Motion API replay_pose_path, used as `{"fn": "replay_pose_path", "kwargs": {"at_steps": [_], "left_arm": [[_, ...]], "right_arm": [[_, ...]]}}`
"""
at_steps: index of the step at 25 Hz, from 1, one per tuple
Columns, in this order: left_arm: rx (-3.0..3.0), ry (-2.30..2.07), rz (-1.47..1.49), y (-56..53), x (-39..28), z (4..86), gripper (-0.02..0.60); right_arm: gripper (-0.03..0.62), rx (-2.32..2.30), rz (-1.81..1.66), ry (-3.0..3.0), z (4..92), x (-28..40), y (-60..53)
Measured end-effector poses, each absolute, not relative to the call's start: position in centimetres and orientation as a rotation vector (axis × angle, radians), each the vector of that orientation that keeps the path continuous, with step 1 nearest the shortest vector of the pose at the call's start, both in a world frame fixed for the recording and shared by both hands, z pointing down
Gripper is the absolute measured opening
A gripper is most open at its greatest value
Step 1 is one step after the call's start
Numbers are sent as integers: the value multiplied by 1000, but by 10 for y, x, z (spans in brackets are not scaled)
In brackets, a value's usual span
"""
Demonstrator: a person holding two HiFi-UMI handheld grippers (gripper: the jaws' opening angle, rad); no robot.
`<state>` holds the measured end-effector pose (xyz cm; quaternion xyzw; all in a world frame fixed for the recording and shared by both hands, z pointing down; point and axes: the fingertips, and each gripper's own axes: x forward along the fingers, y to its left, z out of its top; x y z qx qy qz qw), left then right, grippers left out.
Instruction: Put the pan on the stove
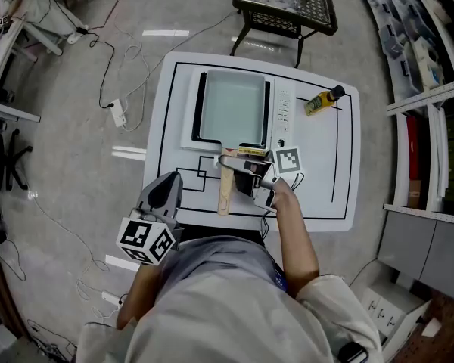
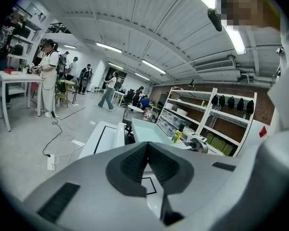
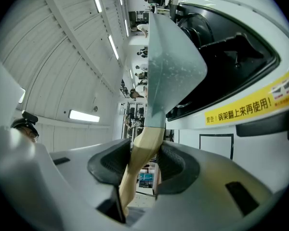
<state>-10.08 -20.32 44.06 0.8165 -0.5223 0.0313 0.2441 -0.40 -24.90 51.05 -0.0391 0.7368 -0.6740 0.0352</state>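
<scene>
A pale green rectangular pan (image 1: 231,106) lies over the top of the white stove (image 1: 284,108) on the white table (image 1: 325,172). Its wooden handle (image 1: 225,187) points toward me. My right gripper (image 1: 240,169) is shut on that handle; in the right gripper view both pads press the handle (image 3: 142,153), with the pan (image 3: 171,66) beyond and the stove (image 3: 241,81) beside it. Whether the pan rests fully on the stove I cannot tell. My left gripper (image 1: 169,180) hangs off the table's near left edge, shut and holding nothing, pads (image 2: 135,162) together.
A yellow oil bottle (image 1: 323,100) lies on the table right of the stove. A black metal table (image 1: 286,2) stands beyond. Cables and a power strip (image 1: 119,113) lie on the floor at left. Shelving (image 1: 431,89) runs along the right. People stand far off in the left gripper view.
</scene>
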Motion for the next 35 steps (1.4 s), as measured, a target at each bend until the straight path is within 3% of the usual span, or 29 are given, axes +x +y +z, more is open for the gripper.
{"fn": "replay_pose_path", "kwargs": {"at_steps": [29, 35], "left_arm": [[2239, -1385, 76, -201, -100, 447, 6], [2251, -1373, 69, -197, -98, 448, 7]], "right_arm": [[173, -114, -2097, 2214, 515, 1, -258], [239, -142, -2069, 2198, 510, 3, -259]]}}
